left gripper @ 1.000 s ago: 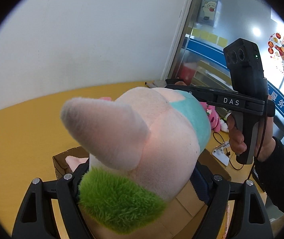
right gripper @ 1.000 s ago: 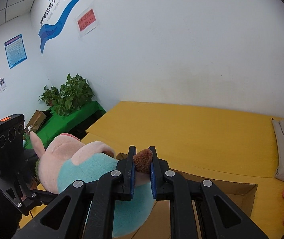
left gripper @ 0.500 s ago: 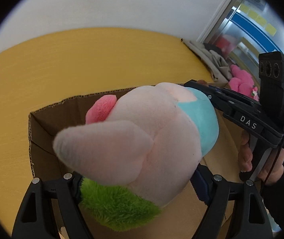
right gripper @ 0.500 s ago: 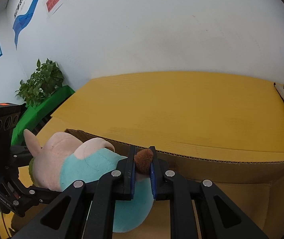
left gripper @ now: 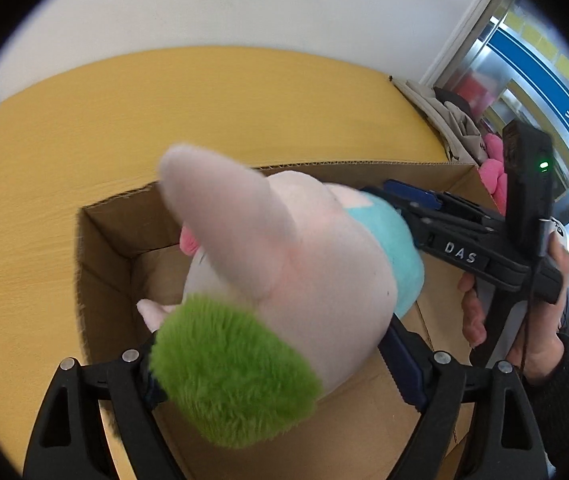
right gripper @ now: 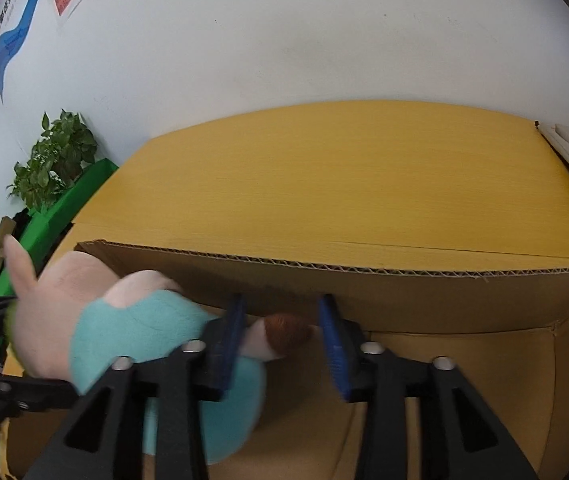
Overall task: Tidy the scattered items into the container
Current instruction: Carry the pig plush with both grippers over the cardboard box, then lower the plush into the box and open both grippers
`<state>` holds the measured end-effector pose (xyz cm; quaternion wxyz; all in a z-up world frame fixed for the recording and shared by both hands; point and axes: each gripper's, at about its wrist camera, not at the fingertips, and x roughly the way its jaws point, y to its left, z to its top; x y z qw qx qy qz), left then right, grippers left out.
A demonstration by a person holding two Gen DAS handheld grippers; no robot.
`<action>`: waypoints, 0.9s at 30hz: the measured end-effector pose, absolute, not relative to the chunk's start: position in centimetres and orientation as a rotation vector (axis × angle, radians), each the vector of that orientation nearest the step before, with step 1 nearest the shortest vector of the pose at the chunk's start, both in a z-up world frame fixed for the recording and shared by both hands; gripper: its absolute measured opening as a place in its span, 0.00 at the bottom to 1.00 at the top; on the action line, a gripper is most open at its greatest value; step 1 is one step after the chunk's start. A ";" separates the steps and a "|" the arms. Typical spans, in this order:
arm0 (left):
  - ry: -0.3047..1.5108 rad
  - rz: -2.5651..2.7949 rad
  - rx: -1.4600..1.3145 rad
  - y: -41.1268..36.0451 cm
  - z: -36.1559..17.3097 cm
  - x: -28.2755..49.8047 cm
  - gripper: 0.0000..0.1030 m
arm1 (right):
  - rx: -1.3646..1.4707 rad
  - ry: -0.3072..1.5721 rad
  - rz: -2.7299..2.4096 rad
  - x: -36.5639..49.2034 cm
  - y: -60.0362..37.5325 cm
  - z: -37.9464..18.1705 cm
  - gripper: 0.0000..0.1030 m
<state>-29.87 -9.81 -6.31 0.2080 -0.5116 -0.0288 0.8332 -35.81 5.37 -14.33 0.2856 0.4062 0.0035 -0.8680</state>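
Observation:
A pink plush toy with a teal shirt and a green tuft hangs inside the open cardboard box. My left gripper is shut on the toy's green-tufted end. My right gripper is open; the toy's brown-tipped limb lies loose between its blue pads. The toy's teal body shows at the left in the right wrist view, below the box's far wall. The right gripper also shows in the left wrist view.
The box sits on a yellow table against a white wall. Folded cloth and a pink plush lie at the table's right end. A potted plant stands beyond the left edge.
Both grippers moved down with the toy into the box. The right gripper opened and let go of the brown-tipped limb.

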 end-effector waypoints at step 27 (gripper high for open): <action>-0.257 2.493 -1.211 -15.5 0.0 -22.8 0.86 | 1.070 0.072 -2.251 -30.3 3.8 -12.4 0.94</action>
